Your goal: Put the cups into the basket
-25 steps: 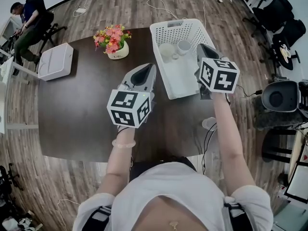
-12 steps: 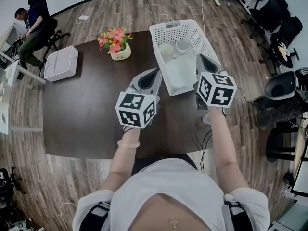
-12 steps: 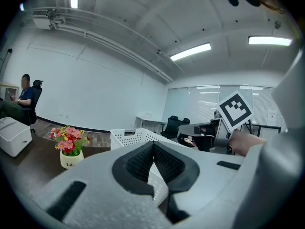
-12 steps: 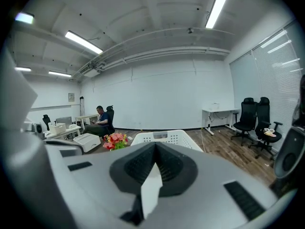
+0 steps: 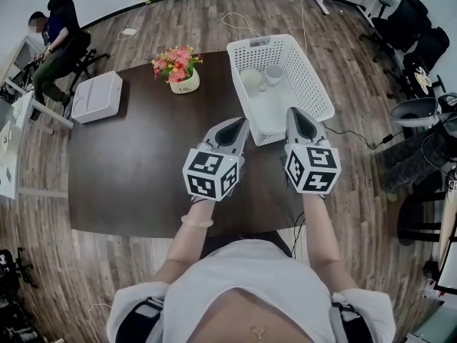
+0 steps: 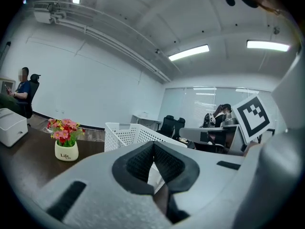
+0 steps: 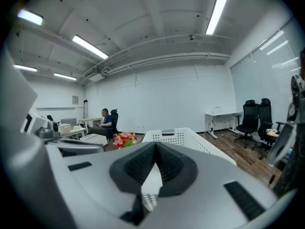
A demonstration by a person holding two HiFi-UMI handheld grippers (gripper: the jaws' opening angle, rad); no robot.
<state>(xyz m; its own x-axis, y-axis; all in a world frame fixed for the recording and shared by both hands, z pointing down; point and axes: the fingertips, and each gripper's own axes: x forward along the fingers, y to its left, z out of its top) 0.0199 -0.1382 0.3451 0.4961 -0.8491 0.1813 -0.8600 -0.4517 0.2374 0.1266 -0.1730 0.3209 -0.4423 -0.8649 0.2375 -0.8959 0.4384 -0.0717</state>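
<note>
The white perforated basket [image 5: 314, 77] stands on the dark table [image 5: 121, 170] at the far right. Two white cups lie inside it at its far end: a wide one [image 5: 249, 77] and a smaller one [image 5: 273, 72] beside it. My left gripper [image 5: 233, 128] hovers over the table just left of the basket's near corner, shut and empty. My right gripper [image 5: 296, 116] hangs at the basket's near end, also shut with nothing in it. In the left gripper view the pads [image 6: 153, 147] meet, with the basket [image 6: 126, 132] beyond. In the right gripper view the jaws [image 7: 156, 149] are closed before the basket [image 7: 181, 136].
A flower pot [image 5: 178, 66] stands at the table's far edge and a white box [image 5: 96, 96] sits at its left corner. A person [image 5: 53, 45] sits far left. Office chairs [image 5: 410, 20] and a grey bin [image 5: 421, 113] stand right of the table.
Both grippers have drawn back toward me from the basket. The right one has come off the basket's right side to its near end. Both stayed shut.
</note>
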